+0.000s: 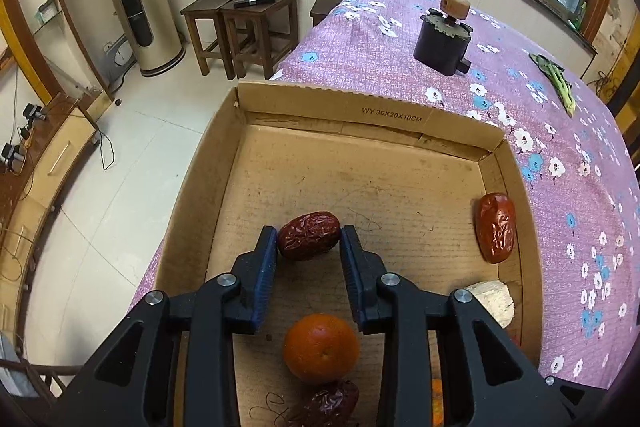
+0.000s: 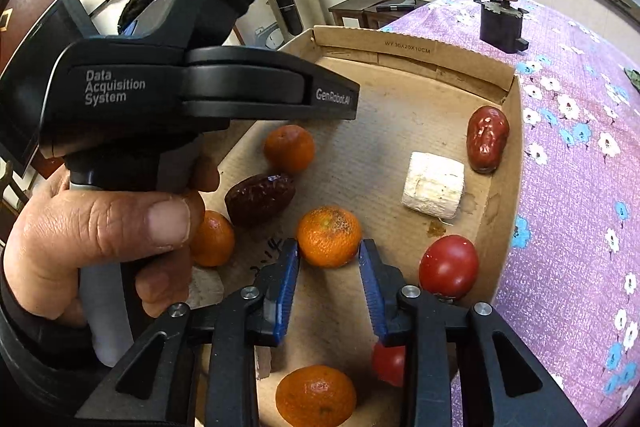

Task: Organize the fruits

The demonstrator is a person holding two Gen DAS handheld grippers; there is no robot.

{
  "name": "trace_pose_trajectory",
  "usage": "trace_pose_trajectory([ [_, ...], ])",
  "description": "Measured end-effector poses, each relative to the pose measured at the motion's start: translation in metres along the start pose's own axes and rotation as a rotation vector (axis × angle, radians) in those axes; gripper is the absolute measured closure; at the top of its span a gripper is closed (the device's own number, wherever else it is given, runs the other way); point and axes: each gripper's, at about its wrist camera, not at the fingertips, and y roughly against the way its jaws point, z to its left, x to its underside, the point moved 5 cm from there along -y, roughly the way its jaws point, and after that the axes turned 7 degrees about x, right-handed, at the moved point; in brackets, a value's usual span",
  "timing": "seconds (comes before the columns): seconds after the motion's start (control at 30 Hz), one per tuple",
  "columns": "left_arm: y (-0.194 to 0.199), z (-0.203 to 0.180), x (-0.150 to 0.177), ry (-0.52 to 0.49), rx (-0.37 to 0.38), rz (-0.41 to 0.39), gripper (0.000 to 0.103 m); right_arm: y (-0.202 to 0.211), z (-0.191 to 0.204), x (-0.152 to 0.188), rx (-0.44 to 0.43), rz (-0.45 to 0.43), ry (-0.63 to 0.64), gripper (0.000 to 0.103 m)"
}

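A shallow cardboard box [image 1: 408, 115] lies on a purple flowered cloth and holds fruit. My left gripper [image 1: 309, 239] is shut on a dark red jujube [image 1: 309, 235] just above the box floor. An orange [image 1: 321, 347] and another jujube [image 1: 332, 403] lie below it, and a brighter jujube [image 1: 496, 227] rests by the right wall. My right gripper [image 2: 329, 247] is shut on a mandarin [image 2: 329, 237] in the box [image 2: 508, 155]. Around it lie several mandarins, a dark jujube [image 2: 259, 198], a red jujube [image 2: 487, 139] and a tomato [image 2: 449, 267].
A white chunk [image 2: 434, 185] sits in the box, also visible in the left wrist view [image 1: 494, 301]. A dark jar with a round knob [image 1: 442, 39] stands on the cloth further back. Green leaves [image 1: 558, 83] lie at the right. The left hand and gripper body [image 2: 160, 99] fill the right view's left side.
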Motion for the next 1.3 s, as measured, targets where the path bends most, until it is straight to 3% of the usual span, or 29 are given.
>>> trace_pose_trajectory([
  [0.07,0.006,0.003,0.001,0.018,0.004,-0.017,0.048,0.002,-0.003,-0.001,-0.006,-0.003,-0.007,0.066],
  [0.23,0.024,0.000,0.008,0.017,0.021,-0.057,0.047,0.020,-0.007,0.003,-0.034,-0.024,-0.009,0.061],
  [0.37,0.046,-0.006,0.021,0.000,0.026,-0.105,0.035,0.037,-0.010,0.010,-0.062,-0.042,0.027,0.045],
  [0.53,0.082,-0.007,0.044,-0.023,-0.014,-0.179,0.023,0.051,-0.022,0.023,-0.055,-0.049,0.073,0.035],
  [0.6,0.091,-0.006,0.053,-0.025,-0.020,-0.194,0.022,0.058,-0.029,0.028,-0.060,-0.053,0.091,0.033],
  [0.77,0.107,-0.012,0.079,-0.055,-0.015,-0.202,0.021,0.077,-0.041,0.037,-0.068,-0.086,0.140,0.019],
  [1.03,0.123,-0.027,0.106,-0.079,0.045,-0.215,0.021,0.098,-0.040,0.052,-0.002,-0.122,0.321,0.015],
  [1.3,0.131,-0.048,0.129,-0.145,0.063,-0.196,0.021,0.100,-0.023,0.067,-0.006,-0.156,0.480,0.015],
])
